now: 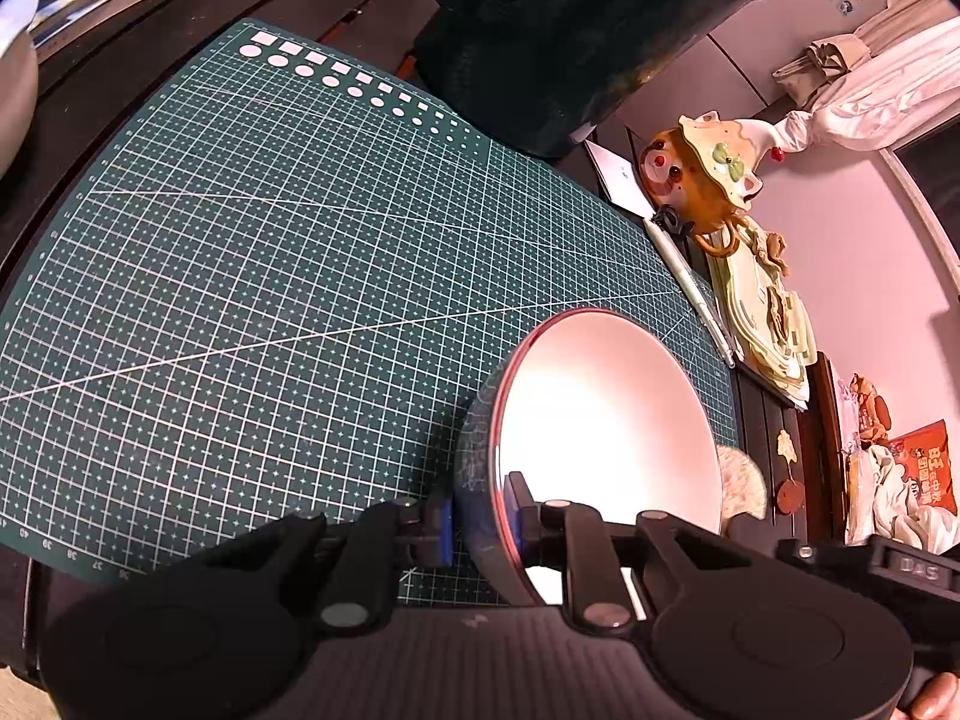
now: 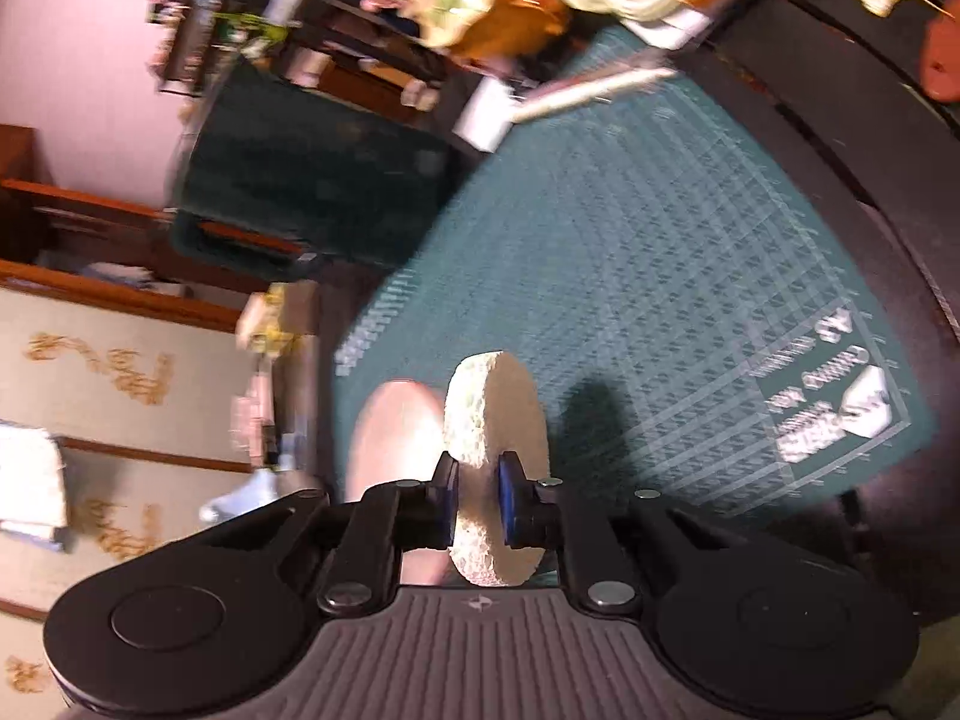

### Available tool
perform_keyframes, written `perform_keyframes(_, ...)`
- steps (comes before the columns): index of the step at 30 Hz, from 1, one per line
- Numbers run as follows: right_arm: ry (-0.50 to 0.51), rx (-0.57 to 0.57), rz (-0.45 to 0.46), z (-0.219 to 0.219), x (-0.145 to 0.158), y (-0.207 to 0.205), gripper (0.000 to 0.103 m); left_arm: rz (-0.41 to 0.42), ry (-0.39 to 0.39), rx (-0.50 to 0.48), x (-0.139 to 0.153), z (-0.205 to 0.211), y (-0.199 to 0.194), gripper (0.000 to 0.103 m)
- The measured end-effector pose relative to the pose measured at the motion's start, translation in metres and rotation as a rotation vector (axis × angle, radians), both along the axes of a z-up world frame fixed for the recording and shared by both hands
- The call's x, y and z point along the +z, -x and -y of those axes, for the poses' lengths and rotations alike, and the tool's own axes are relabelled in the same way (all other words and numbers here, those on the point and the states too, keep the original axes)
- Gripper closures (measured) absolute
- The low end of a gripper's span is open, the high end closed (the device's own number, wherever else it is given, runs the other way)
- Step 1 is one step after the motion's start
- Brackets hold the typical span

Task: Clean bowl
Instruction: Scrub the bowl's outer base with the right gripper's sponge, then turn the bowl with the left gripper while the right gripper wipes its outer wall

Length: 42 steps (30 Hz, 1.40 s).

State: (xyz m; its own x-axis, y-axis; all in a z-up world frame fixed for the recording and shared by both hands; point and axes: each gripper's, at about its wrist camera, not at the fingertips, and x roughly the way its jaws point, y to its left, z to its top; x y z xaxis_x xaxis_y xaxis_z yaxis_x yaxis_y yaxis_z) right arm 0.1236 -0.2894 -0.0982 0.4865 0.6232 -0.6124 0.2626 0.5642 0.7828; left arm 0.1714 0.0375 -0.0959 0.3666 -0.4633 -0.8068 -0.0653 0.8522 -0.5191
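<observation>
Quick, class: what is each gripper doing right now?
Left gripper: shut on the white red-rimmed ceramic bowl.
Right gripper: shut on the round pale scrubbing sponge.

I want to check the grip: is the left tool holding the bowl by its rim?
Yes, the left tool is shut on the near rim of the bowl, one pad inside and one outside.

A dark table (image 1: 774, 420) carries a green gridded cutting mat (image 1: 270, 276); beyond its far edge stands a dark green container (image 1: 570, 42), with pale pink walls (image 1: 840, 228) behind. White curtains (image 1: 888, 102) hang gathered at the right; in the blurred right wrist view, brown wooden shelving (image 2: 120, 222) lines the wall.
</observation>
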Motion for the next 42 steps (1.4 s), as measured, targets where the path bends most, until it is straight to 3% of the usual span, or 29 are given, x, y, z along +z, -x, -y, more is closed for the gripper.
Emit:
perform_keyframes(10,0.140,-0.017,-0.005,0.004,-0.005,-0.001,0.090,0.000,-0.003,0.001,0.001,0.002,0.000,0.085)
perform_keyframes(14,0.127,-0.042,0.004,0.004,-0.009,-0.005,0.088,0.001,-0.002,0.001,0.002,-0.001,0.003,0.085)
perform_keyframes(26,0.353,0.068,0.173,-0.026,0.007,-0.009,0.089,0.003,-0.004,0.000,0.004,-0.004,0.006,0.085)
perform_keyframes(32,0.377,0.096,0.266,-0.032,0.035,-0.004,0.090,0.005,-0.003,0.000,0.003,-0.005,0.008,0.085)
perform_keyframes(37,0.256,0.081,0.265,-0.022,0.045,-0.003,0.090,0.004,-0.004,0.002,0.004,-0.004,0.008,0.085)
perform_keyframes(42,0.109,0.062,0.120,-0.016,0.013,-0.012,0.090,0.004,-0.003,0.002,0.003,-0.004,0.009,0.085)
